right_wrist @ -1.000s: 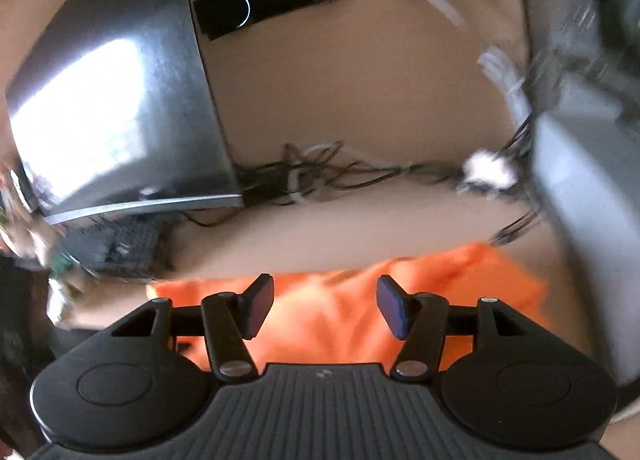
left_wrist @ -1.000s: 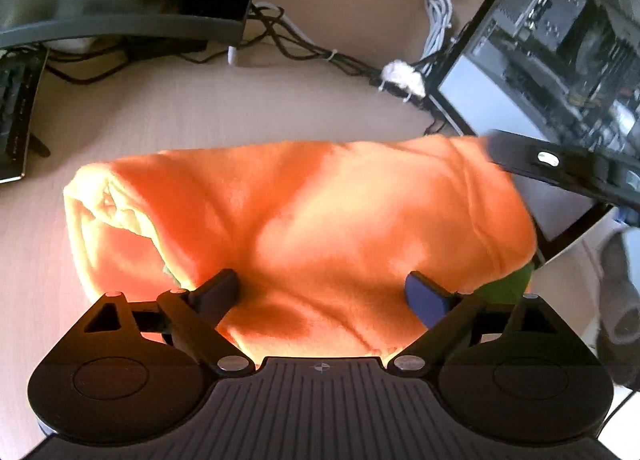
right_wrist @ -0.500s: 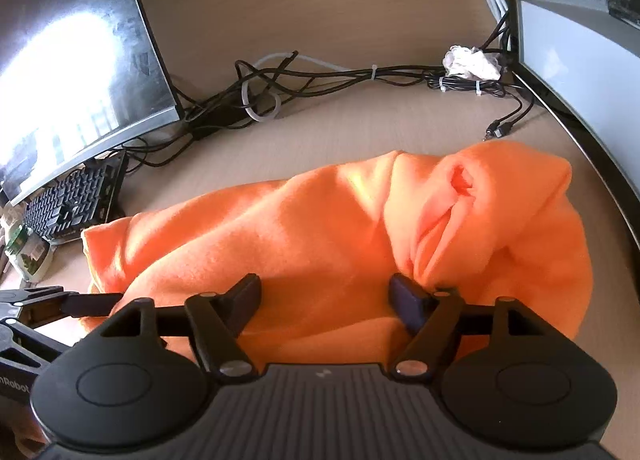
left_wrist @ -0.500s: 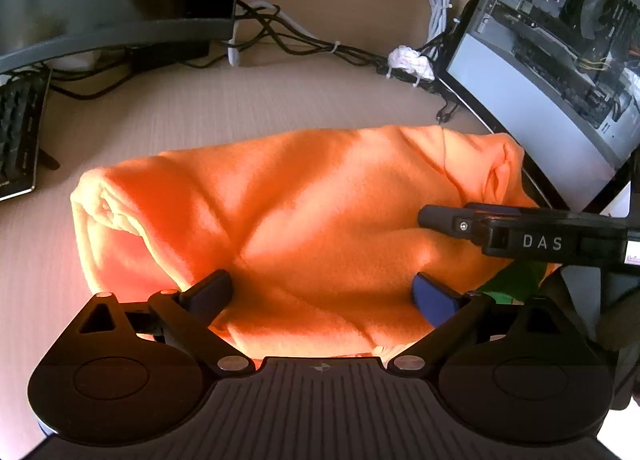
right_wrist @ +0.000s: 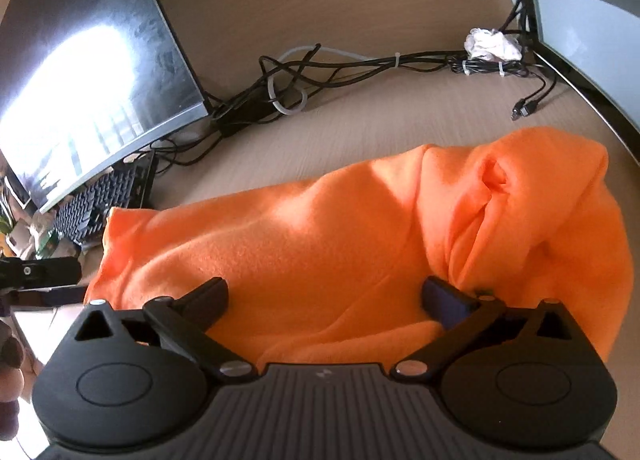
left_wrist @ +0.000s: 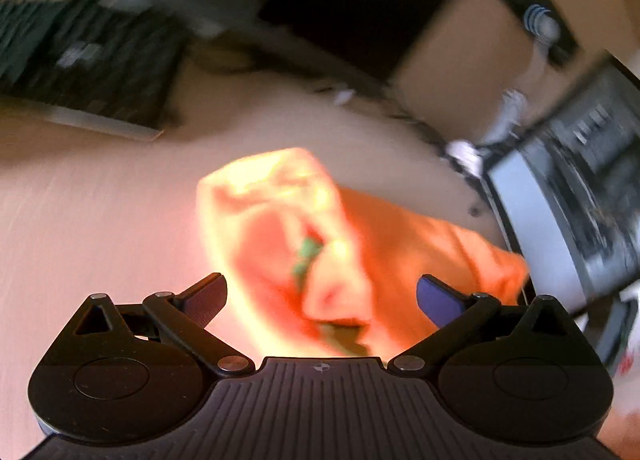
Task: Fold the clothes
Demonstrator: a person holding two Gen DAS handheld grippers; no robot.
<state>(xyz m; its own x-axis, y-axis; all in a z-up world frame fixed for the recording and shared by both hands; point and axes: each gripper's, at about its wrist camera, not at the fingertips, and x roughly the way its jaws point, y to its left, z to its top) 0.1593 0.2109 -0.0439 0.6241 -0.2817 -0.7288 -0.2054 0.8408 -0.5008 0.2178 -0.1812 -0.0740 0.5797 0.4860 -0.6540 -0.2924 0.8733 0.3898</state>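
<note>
While its jaws open, the right gripper (right_wrist: 324, 294) straddles the orange garment (right_wrist: 320, 236).

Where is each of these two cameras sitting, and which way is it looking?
Left wrist view: sits on the left gripper, looking forward and down past its wide-apart fingers at the end of the orange garment; heavily blurred.
Right wrist view: sits on the right gripper, looking down along the garment's length, monitor and keyboard behind; its jaws are opening over the cloth, and the other gripper's tip shows at the left edge.
Shared: the garment, the desk, the keyboard, the white wad on the cables.
</note>
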